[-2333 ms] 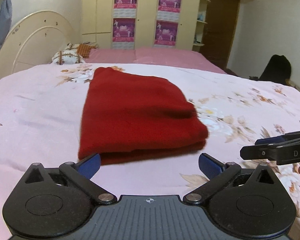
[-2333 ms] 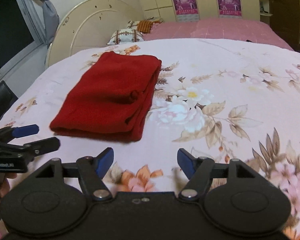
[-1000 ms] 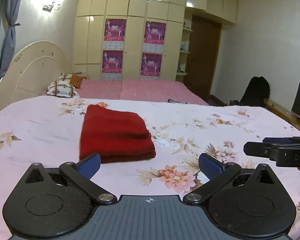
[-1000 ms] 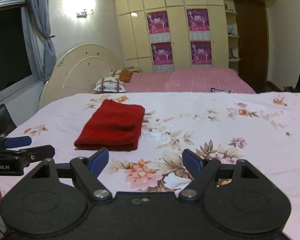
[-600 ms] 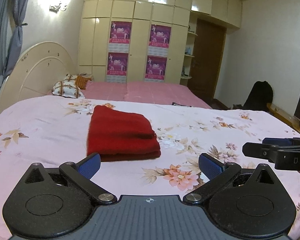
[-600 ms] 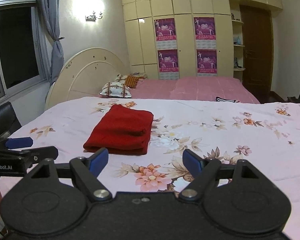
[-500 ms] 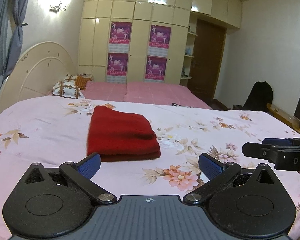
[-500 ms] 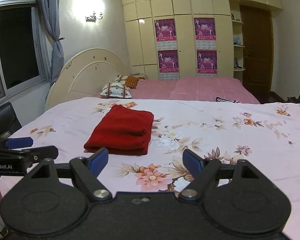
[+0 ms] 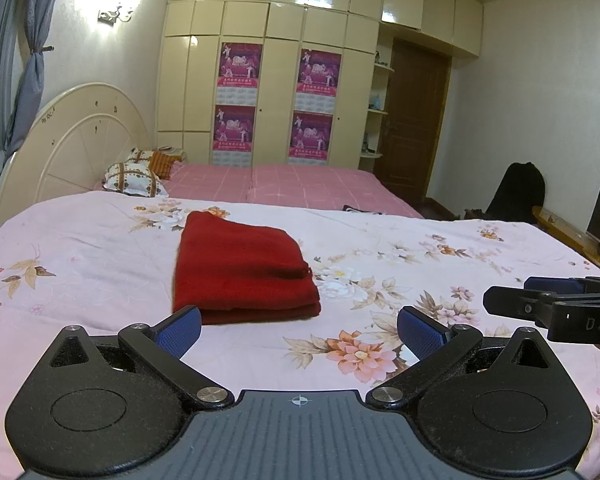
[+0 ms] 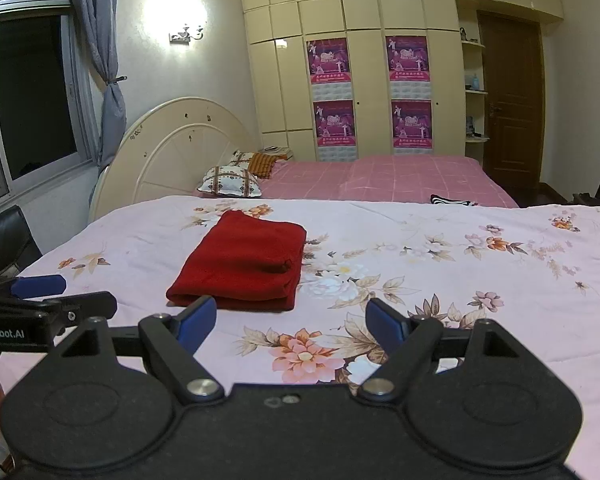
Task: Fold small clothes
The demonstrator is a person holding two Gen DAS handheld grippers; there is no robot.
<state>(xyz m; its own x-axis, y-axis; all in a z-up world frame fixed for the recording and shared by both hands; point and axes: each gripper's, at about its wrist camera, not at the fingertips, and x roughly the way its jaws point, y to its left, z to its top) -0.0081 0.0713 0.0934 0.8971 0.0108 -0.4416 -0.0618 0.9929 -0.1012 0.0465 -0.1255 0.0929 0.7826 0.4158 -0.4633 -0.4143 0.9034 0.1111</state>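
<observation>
A dark red garment (image 9: 242, 268) lies folded into a neat rectangle on the pink floral bedspread (image 9: 420, 264). It also shows in the right wrist view (image 10: 244, 262). My left gripper (image 9: 299, 330) is open and empty, held back from the garment's near edge. My right gripper (image 10: 290, 320) is open and empty, also short of the garment. The right gripper's fingers (image 9: 540, 300) show at the right edge of the left wrist view. The left gripper's fingers (image 10: 40, 286) show at the left edge of the right wrist view.
A cream round headboard (image 9: 68, 148) stands at the left. Patterned pillows (image 10: 230, 180) and a pink sheet (image 10: 400, 180) lie beyond the bedspread. Cream wardrobes (image 9: 276, 92), a brown door (image 9: 412, 128) and a black bag (image 9: 516, 192) stand behind.
Both grippers have pulled back and up from the folded garment since 2.3 s ago, so it looks smaller and farther. In the last half second nothing has visibly moved.
</observation>
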